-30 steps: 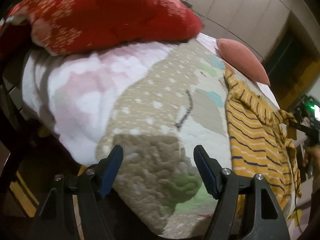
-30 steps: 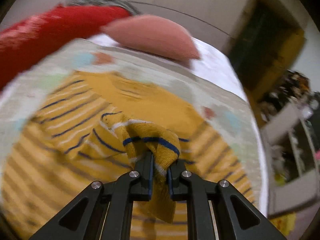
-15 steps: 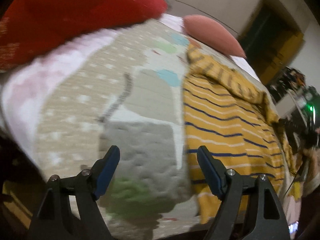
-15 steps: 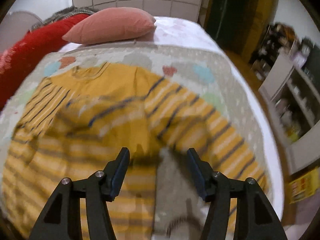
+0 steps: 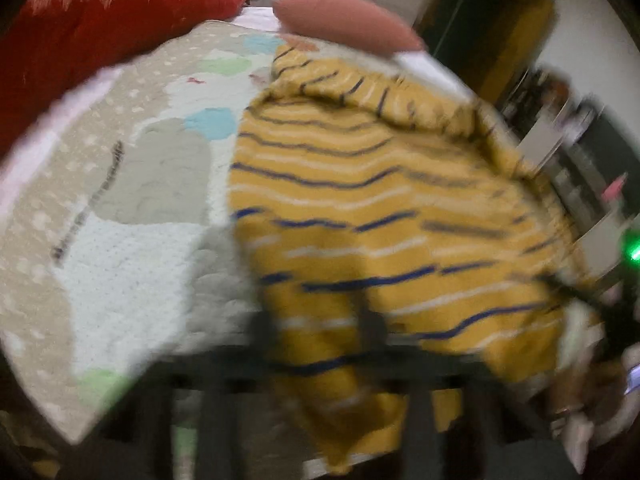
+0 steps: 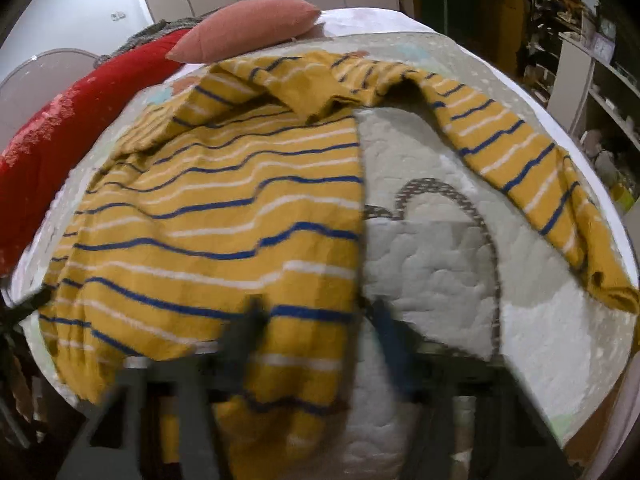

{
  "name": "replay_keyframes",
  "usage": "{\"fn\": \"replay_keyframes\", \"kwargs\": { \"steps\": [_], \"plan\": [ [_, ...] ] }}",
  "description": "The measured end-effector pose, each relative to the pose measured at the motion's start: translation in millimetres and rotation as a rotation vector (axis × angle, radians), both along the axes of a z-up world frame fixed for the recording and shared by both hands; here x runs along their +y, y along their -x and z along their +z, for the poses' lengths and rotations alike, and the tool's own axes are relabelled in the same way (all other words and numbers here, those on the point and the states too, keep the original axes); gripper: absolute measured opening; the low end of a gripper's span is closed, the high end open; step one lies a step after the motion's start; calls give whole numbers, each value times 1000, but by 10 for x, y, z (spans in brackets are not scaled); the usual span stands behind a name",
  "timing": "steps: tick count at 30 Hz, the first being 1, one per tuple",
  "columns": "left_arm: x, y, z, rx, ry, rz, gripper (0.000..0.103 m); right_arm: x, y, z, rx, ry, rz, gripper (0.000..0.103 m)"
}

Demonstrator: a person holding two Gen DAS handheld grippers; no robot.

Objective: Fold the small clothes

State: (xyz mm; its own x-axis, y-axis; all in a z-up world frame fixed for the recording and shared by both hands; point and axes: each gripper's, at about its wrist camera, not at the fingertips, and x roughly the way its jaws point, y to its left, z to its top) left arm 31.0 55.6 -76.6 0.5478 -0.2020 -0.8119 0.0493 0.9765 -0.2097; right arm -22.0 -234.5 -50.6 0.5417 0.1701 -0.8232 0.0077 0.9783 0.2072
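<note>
Shirt: a yellow top [image 6: 224, 216] with blue and white stripes lay spread on the quilt [image 6: 432, 264], its hem hanging over the near edge.
Sleeve: one sleeve [image 6: 520, 168] stretched out to the right across the quilt, its cuff near the bed's edge.
Left gripper [image 5: 316, 320]: blurred, jaws closing, with the hem's left part between them; whether the pads pressed on it could not be told.
Right gripper [image 6: 316, 320]: blurred, jaws closing on the hem's right corner, cloth between them but a gap visible.
Pillow: a pink pillow [image 6: 248, 28] lay beyond the collar.
Blanket: a red blanket [image 5: 100, 28] sat heaped at the left.
</note>
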Motion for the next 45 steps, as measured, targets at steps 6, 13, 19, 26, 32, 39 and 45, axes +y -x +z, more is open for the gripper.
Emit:
{"fn": "replay_keyframes", "kwargs": {
  "steps": [6, 13, 19, 26, 32, 39, 45],
  "plan": [
    [366, 87, 121, 24, 37, 78, 9, -54, 205, 84, -10, -46, -24, 11],
    [556, 255, 164, 24, 86, 110, 32, -219, 399, 151, -22, -56, -46, 19],
    [797, 387, 266, -8, 75, 176, 54, -409, 432, 258, -44, -31, -124, 31],
    [968, 414, 408, -62, 62, 242, 68, -396, 297, 292, -45, -60, -141, 40],
    [916, 393, 397, -69, 29, 221, 69, -226, 151, 333, -55, -59, -114, 44],
    [962, 344, 324, -52, 37, 226, 69, -119, 45, 323, -45, -59, -103, 48],
    [1016, 312, 265, -38, 49, 234, 70, -81, -35, 297, -31, -66, -102, 51]
  ]
}}
